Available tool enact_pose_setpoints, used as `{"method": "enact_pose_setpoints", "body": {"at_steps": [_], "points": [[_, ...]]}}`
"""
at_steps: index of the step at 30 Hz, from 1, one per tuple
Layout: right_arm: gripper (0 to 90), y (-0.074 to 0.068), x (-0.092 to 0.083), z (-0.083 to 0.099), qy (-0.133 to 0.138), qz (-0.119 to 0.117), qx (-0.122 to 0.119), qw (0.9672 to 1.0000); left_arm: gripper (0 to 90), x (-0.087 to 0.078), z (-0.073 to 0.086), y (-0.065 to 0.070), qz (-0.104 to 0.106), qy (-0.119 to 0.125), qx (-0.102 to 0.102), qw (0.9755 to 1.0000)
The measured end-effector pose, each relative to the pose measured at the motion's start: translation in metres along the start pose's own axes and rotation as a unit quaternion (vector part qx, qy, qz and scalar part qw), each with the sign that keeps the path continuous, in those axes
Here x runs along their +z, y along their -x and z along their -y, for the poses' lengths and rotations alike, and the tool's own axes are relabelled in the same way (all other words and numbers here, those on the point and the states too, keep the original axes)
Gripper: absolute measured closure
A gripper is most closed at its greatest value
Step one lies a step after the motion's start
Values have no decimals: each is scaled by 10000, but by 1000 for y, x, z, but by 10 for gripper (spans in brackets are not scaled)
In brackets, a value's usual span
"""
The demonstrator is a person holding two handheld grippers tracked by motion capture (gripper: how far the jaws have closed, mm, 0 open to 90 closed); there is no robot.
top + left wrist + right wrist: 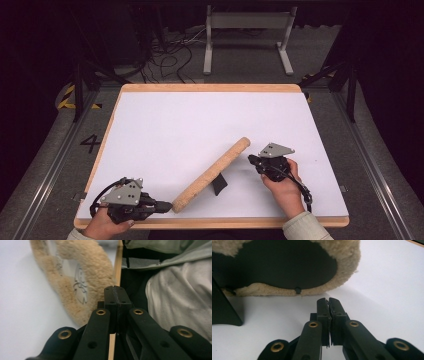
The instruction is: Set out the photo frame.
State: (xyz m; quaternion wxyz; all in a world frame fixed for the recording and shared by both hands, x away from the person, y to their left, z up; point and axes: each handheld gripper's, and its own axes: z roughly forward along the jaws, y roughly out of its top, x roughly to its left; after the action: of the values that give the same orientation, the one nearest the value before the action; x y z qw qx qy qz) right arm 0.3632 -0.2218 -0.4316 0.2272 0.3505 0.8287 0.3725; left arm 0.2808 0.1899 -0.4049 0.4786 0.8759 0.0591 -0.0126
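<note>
- The fleece-edged mirror (212, 174) stands tilted on the white desk (165, 125), running from near left to middle right and propped by a black stand (218, 185) on its right side.
- In the left gripper view its glass face (75, 277) shows inside the fluffy tan rim; in the right gripper view the dark back panel (284, 265) faces the camera.
- The left gripper (169, 205) lies at the near left edge, its jaws pressed together with nothing between them, tips just beside the mirror's near end.
- The right gripper (250, 159) sits right of the mirror, near its far end; its jaws are likewise pressed together on nothing.
- Risk, as I judge it: with both grippers closed, any contact is a push, not a hold. A nudge from the left gripper at the near end could pivot the mirror off its stand and drop it flat.
- The near end sits close to the desk's near edge (210, 222); a slide that way could carry it over.
- The soft fleece gives under pressure, so a later pinch on the rim alone might slip.
</note>
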Motion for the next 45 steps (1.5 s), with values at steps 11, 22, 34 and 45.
{"method": "enact_pose_setpoints", "body": {"at_steps": [11,22,34,45], "points": [[880,-2,-10,-1,199,86,24,9998,900,16,-2,-7,-5,-239,-116,9996],[880,4,-21,2,304,215,152,9992,900,32,-9,-21,-171,-32,-319,9993],[879,9,-34,4,436,318,215,9983,900,62,-29,-35,-585,76,-446,9973],[879,18,-43,5,543,418,310,9972,900,53,-19,-43,-1229,34,-917,9882]]}}
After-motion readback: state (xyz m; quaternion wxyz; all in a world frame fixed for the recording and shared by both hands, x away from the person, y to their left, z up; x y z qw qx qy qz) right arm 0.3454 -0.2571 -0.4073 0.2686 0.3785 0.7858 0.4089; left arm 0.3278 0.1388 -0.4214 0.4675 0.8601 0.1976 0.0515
